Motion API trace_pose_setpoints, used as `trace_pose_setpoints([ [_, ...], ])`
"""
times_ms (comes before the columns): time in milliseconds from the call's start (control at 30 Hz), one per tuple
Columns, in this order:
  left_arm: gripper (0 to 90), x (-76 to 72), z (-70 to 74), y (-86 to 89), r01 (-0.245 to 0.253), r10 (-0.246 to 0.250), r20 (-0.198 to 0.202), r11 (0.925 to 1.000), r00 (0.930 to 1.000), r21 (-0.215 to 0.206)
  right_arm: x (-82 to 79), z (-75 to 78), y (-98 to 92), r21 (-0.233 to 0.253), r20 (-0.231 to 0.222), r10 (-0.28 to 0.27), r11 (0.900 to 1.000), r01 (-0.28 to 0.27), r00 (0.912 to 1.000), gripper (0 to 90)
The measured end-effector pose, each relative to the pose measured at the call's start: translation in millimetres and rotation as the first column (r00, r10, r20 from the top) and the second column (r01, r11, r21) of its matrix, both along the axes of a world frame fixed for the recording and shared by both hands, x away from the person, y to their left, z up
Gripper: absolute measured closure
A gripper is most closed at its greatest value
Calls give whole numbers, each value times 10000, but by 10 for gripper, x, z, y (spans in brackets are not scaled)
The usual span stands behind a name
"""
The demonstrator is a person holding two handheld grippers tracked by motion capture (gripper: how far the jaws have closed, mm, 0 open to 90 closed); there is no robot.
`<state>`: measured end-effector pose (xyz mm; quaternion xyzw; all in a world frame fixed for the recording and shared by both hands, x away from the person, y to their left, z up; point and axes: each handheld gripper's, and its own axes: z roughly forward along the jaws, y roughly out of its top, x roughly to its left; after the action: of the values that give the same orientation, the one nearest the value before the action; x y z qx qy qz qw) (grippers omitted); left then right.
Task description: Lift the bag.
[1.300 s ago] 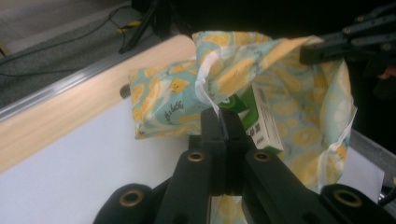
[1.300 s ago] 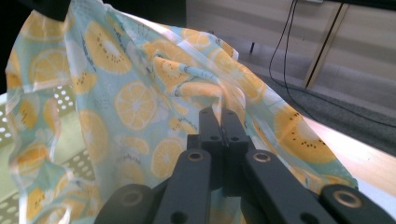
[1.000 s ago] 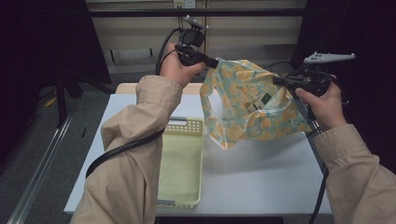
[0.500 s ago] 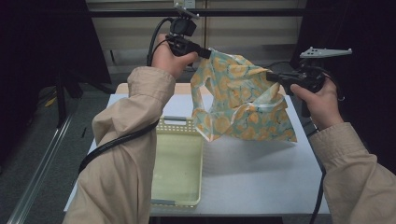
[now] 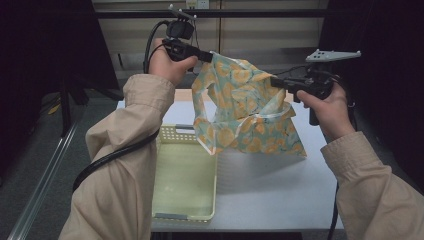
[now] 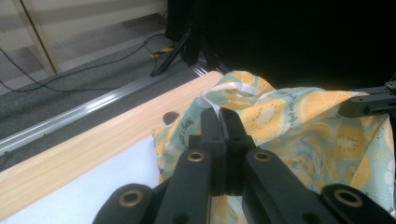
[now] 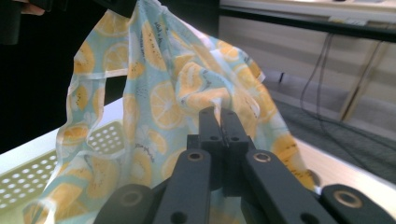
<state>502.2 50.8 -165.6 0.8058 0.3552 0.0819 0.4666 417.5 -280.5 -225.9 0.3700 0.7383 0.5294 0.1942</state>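
Jaws of both grippers clamped tight on lemon-print bag [image 5: 245,112]; pinched edges hidden between them.

Thin printed cloth bag [image 5: 247,112] (white tape trim); perforated matt plastic basket [image 5: 184,182]; wooden table edge [image 6: 93,140].

Cloth [image 5: 245,112]: hung between left gripper [image 5: 209,56] and right gripper [image 5: 274,81], above the table [image 5: 280,185].
Basket [image 5: 184,182]: set below the left gripper.
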Motion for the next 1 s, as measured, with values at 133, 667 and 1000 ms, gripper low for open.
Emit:
trace_pose_setpoints([
  [133,900,-7,-57,85,7,-6,-173,9999,9998,104,22,-79,74,45,-221,235,9997,-234,9995,881],
  [667,249,-231,-491,653,-865,846,-759,9960,9935,-218,-166,-177,240,-183,-600,436,9988,-447,9973,221],
  [1000,89,-384,-912,842,-153,134,-701,9995,9975,-268,-327,-582,-34,-586,-907,-125,9983,72,9958,175],
])
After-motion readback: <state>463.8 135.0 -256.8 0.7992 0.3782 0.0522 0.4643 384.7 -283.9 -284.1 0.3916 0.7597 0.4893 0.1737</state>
